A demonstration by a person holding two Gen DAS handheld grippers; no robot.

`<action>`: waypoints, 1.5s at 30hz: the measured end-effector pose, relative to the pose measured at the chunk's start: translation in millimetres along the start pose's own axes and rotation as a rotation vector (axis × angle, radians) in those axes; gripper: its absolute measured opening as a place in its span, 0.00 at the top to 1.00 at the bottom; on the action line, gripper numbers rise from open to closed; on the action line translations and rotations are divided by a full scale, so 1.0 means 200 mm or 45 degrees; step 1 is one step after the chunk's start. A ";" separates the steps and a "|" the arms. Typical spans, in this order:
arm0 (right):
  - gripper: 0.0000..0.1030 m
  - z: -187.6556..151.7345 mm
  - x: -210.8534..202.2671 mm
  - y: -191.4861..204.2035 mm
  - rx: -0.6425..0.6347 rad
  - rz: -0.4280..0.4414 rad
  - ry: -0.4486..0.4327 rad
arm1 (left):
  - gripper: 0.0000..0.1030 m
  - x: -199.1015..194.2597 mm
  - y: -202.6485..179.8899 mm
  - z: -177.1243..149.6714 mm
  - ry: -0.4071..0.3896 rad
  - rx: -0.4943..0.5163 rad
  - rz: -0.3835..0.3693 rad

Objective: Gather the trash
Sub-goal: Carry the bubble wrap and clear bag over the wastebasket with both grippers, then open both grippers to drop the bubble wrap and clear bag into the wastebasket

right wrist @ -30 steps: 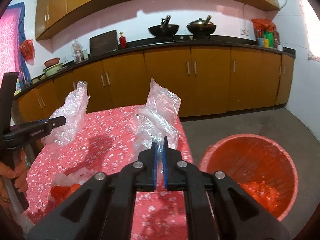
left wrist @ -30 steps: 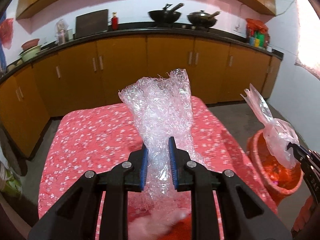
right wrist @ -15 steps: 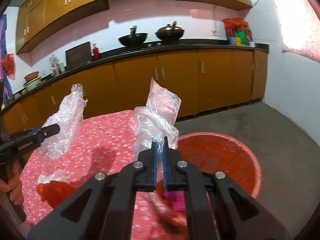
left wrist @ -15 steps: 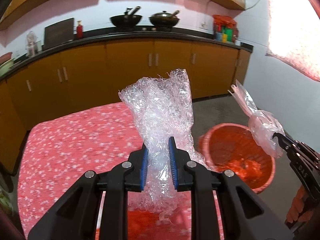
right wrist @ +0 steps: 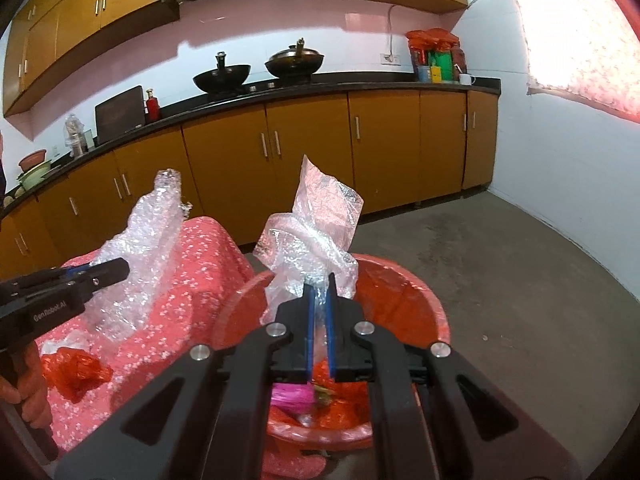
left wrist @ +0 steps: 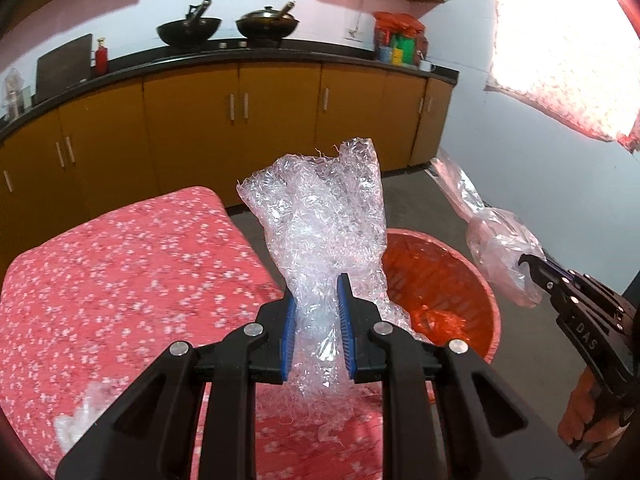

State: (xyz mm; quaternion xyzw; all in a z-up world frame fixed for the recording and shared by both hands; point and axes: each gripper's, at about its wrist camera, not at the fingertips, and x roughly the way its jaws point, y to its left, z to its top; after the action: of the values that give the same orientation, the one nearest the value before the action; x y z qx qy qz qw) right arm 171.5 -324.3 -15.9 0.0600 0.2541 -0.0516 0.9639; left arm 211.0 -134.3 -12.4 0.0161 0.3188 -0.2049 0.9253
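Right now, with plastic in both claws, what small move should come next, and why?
Probably open the right claw: its plastic bag already hangs over the red bin, which holds other trash. The left claw, shut on bubble wrap, looks short of the bin.

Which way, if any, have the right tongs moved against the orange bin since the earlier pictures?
Yes. The right tongs, shut on a clear plastic bag, have swung from over the red tablecloth to above the orange bin.
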 end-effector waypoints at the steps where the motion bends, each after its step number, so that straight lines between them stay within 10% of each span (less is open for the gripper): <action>1: 0.94 0.00 0.00 -0.01 0.002 -0.003 0.002 | 0.81 0.01 -0.02 0.00 0.005 0.001 -0.005; 33: 0.90 -0.06 0.16 -0.17 0.078 -0.029 0.061 | 0.80 0.34 -0.28 -0.03 0.137 0.077 -0.100; 39: 0.67 -0.08 0.17 -0.17 0.066 -0.011 0.059 | 0.54 0.39 -0.29 -0.05 0.161 0.066 -0.112; 45: 0.65 -0.09 0.16 -0.20 0.088 -0.021 0.059 | 0.53 0.38 -0.25 -0.06 0.165 0.035 -0.086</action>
State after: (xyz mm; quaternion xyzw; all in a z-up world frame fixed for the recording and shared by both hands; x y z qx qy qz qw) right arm 185.9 -364.0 -51.8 0.0925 0.2748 -0.0668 0.9547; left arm 239.9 -205.7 -62.6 0.0314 0.3755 -0.2390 0.8949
